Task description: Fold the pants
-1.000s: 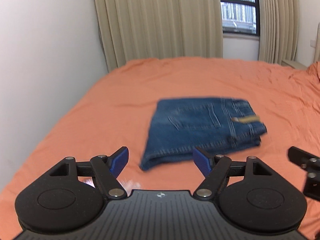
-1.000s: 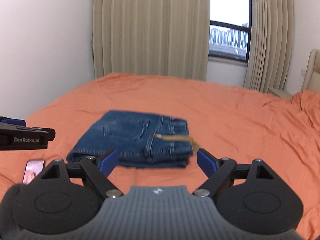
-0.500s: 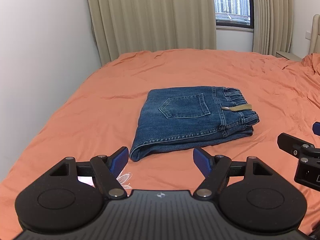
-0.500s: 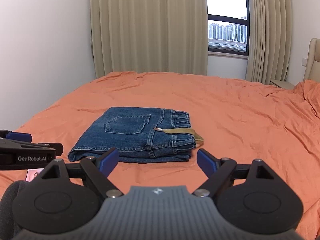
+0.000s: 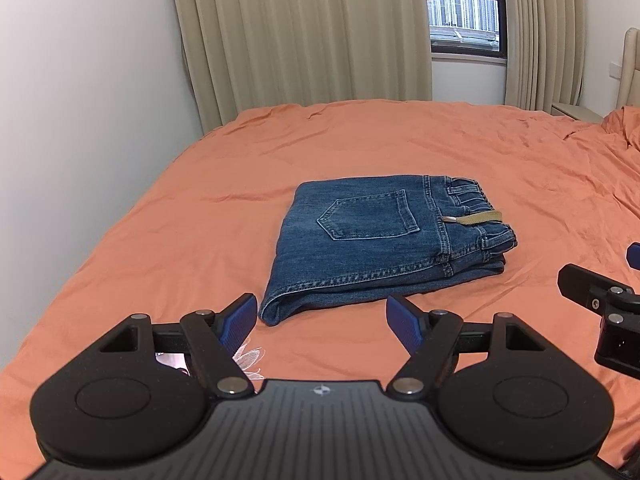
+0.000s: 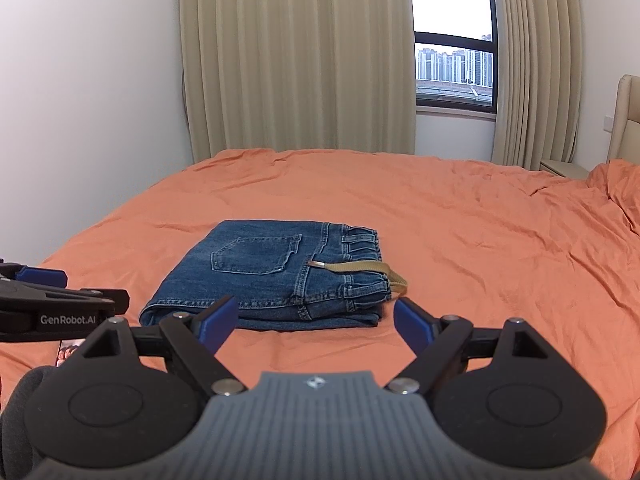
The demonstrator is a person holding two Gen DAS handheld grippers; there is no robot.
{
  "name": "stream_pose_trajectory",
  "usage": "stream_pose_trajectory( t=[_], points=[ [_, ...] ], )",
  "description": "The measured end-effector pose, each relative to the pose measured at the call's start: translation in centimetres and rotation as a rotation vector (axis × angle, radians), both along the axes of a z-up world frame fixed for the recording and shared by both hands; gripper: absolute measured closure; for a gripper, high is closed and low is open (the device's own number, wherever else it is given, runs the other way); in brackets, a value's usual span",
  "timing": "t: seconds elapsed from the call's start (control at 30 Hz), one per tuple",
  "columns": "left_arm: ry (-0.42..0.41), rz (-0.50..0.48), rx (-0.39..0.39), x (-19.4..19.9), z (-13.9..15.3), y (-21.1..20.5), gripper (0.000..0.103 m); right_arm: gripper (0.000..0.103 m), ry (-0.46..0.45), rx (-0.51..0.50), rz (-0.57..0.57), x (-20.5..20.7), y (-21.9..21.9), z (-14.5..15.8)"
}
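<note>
Blue jeans (image 5: 384,240) lie folded in a flat rectangle on the orange bed sheet (image 5: 440,148), back pocket up, waistband to the right with a tan belt strap (image 5: 478,218) sticking out. They also show in the right wrist view (image 6: 276,272). My left gripper (image 5: 322,318) is open and empty, held above the bed just in front of the jeans' near left corner. My right gripper (image 6: 310,320) is open and empty, just in front of the jeans' near edge. Each gripper shows at the edge of the other's view.
A white wall (image 5: 80,100) runs along the bed's left side. Beige curtains (image 5: 300,32) and a window (image 5: 464,8) are behind the bed. A headboard (image 6: 628,120) and crumpled bedding are at the right. A small pink-printed object (image 5: 248,360) lies under the left gripper.
Both grippers have drawn back and risen from the jeans, so the jeans look farther off. The jeans lie still and folded. Both grippers stay open.
</note>
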State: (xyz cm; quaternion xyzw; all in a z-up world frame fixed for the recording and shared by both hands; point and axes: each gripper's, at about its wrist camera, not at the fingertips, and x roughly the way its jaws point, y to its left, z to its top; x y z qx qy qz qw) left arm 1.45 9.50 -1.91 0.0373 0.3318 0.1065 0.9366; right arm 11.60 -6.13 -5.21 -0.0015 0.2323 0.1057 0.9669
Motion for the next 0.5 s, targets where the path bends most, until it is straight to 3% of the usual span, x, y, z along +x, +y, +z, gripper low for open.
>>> stream_pose_trajectory(
  t=[0.5],
  points=[
    [-0.005, 0.000, 0.000, -0.26, 0.35, 0.21, 0.017, 0.022, 0.009, 0.002, -0.002, -0.37, -0.25, 0.16]
  ],
)
